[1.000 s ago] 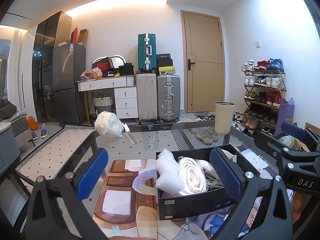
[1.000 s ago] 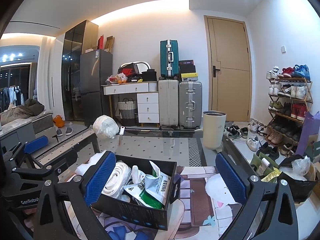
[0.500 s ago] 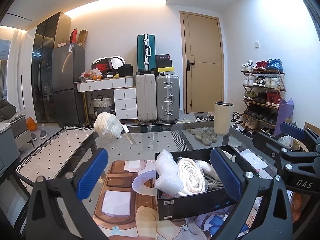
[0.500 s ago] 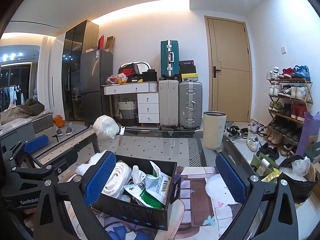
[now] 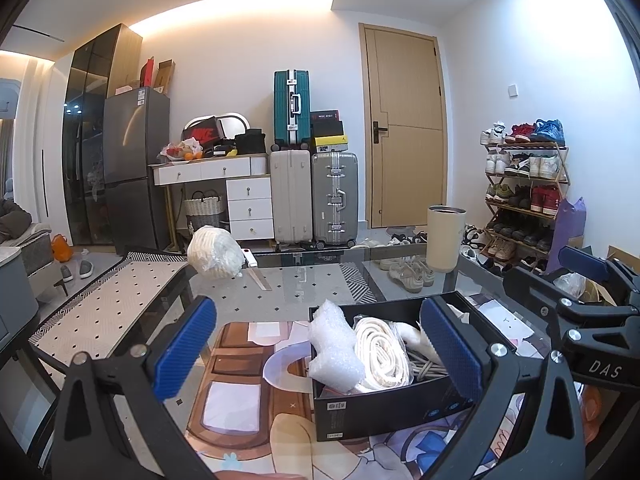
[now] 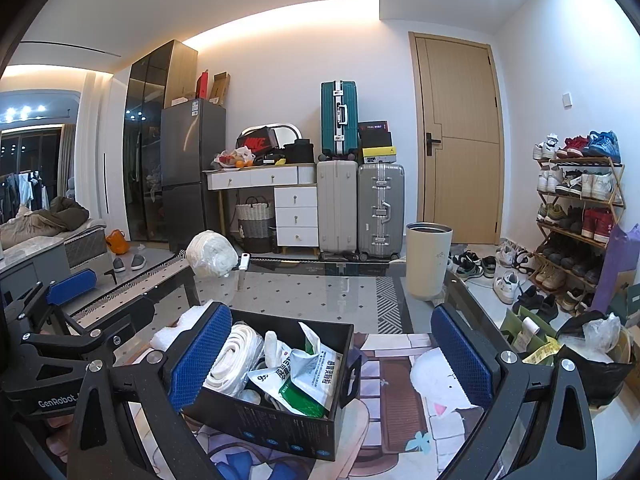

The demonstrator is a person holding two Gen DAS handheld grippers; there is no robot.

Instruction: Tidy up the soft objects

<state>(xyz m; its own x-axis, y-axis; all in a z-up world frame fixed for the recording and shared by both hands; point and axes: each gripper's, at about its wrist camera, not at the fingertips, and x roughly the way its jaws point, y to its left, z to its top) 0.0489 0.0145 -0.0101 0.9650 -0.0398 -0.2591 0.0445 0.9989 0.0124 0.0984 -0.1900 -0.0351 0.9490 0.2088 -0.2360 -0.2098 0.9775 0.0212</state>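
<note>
A black box [image 5: 384,412] sits on the glass table and holds a bubble-wrap wad [image 5: 334,346], a white coiled strap [image 5: 382,352] and cords. In the right wrist view the box [image 6: 280,424] also holds a green-and-white pouch [image 6: 308,376]. A white plastic-wrapped bundle [image 5: 214,252] lies at the table's far edge; it also shows in the right wrist view [image 6: 210,254]. My left gripper [image 5: 320,348] is open and empty, just left of the box. My right gripper [image 6: 332,360] is open and empty, above the box's right side.
A cream cylinder bin [image 6: 428,264] stands past the table's far right corner. A printed mat [image 5: 240,380] covers the near table. A black bag of rubbish [image 6: 592,356] sits at the right. Suitcases, drawers and a shoe rack [image 6: 580,220] line the walls.
</note>
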